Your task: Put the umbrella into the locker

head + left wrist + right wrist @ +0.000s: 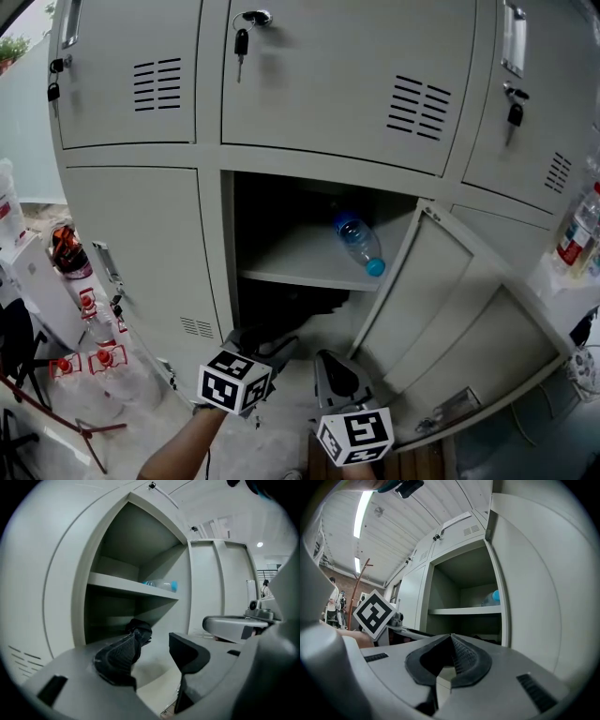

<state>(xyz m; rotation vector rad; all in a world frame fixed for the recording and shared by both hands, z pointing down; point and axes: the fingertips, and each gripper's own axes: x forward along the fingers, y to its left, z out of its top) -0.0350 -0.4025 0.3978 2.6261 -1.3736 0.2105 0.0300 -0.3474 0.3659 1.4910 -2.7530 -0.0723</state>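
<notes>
The black folded umbrella [298,305] lies in the lower compartment of the open locker [225,253], under its shelf. In the left gripper view the umbrella [139,629] shows just beyond the left jaw, on the compartment floor. My left gripper [267,345] is at the mouth of that compartment. Its jaws [157,641] stand apart with nothing between the pads. My right gripper [333,370] hangs lower and to the right, in front of the locker's foot. Its pads [451,641] meet in a closed line and hold nothing.
A clear water bottle with a blue cap [360,244] lies on the locker's shelf [300,258]. The locker door [459,319] is swung open to the right. Keys [242,42] hang in the shut lockers above. Red-capped bottles [94,330] stand on the floor at left.
</notes>
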